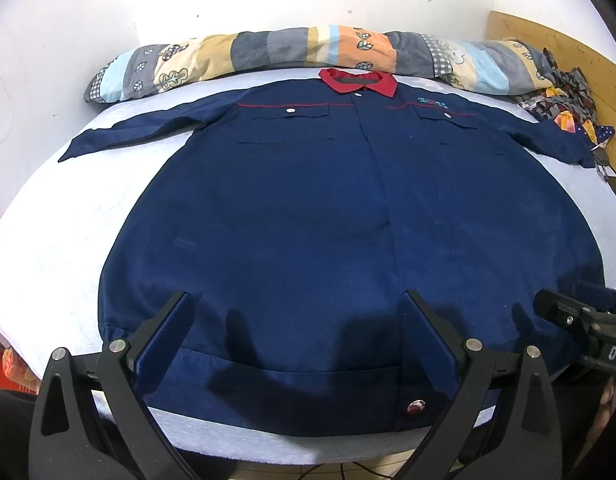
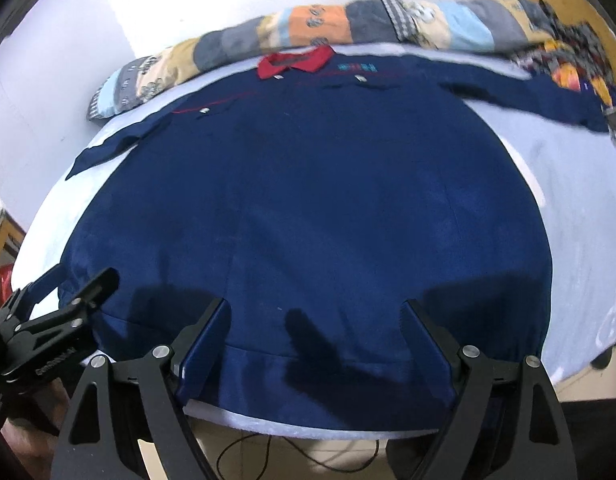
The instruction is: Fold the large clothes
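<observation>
**Jacket laid flat, no fold begun**

A large navy jacket (image 1: 308, 208) with a red collar (image 1: 358, 80) lies face up and spread out on a bed (image 1: 51, 248) covered in a pale sheet. Both sleeves stretch out to the sides, the front is buttoned, and the hem runs along the near edge of the mattress. A patchwork quilt (image 1: 267, 54) is rolled up along the far side, just behind the collar. Nothing is folded yet, so by my reading the whole task is still ahead: sleeves in, sides over, then the body doubled.

The left hand-held gripper (image 1: 295, 312) hovers above the hem on the left half of the jacket, its jaws spread wide with nothing between them. The right hand-held gripper (image 2: 316, 316) hangs over the hem further right, likewise wide open and empty. Both tilt down toward the cloth, near the bottom edge; their shadows fall on the hem.
</observation>
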Demonstrator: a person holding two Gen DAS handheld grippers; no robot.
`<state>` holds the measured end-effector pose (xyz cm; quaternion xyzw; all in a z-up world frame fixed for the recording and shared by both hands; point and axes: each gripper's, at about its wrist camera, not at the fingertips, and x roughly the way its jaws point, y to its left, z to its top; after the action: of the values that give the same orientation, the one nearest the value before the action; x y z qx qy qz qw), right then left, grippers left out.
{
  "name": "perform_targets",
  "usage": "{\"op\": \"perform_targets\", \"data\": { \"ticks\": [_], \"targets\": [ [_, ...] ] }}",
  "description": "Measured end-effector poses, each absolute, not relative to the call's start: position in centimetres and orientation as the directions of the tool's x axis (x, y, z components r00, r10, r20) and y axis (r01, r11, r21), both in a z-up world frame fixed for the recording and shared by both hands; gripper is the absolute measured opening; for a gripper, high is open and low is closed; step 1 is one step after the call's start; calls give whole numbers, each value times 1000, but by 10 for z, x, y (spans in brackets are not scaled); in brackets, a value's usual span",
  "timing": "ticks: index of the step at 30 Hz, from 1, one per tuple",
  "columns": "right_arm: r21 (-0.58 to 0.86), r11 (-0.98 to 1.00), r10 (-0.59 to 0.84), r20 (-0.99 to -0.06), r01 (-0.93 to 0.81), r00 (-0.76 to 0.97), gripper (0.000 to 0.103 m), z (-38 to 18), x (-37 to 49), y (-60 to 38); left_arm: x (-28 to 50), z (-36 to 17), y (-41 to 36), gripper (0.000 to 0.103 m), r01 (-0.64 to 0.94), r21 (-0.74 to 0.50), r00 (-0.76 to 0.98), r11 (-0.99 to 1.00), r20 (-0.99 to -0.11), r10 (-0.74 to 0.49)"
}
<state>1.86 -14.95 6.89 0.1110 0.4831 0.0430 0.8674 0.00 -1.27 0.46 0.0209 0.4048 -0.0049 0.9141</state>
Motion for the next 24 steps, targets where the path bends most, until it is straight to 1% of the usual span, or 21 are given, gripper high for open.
{"op": "perform_targets", "data": {
  "ticks": [7,9,11,12,13,14,18,20,22,24],
  "targets": [
    [241,945,118,-883,222,454,88,64,1,-181,-1,7,-14,102,23,48,686,999,-728,19],
    [238,923,98,-906,303,411,88,58,-3,-198,-2,9,-15,102,25,28,686,999,-728,4],
    [253,898,99,-914,361,394,85,54,-6,-213,-2,10,-16,102,24,35,690,999,-724,8],
    [236,896,76,-916,377,393,85,55,-8,-215,-2,10,-17,102,26,32,693,999,-721,6],
    [209,901,50,-920,379,388,81,60,-8,-218,-3,11,-18,102,24,33,700,999,-714,7],
    [178,905,17,-922,386,386,81,63,-9,-214,-3,11,-18,102,25,34,699,999,-715,7],
    [164,911,-12,-907,378,421,83,75,-10,-207,-3,11,-18,102,21,48,693,999,-721,20],
    [183,917,2,-890,354,457,83,82,-9,-203,-1,11,-17,102,21,50,682,999,-731,22],
    [215,924,36,-873,317,487,83,85,-7,-200,-1,10,-17,102,13,56,691,998,-722,32],
    [222,932,56,-868,286,493,83,84,-4,-192,0,11,-17,102,20,49,682,999,-731,22]
  ]
}}
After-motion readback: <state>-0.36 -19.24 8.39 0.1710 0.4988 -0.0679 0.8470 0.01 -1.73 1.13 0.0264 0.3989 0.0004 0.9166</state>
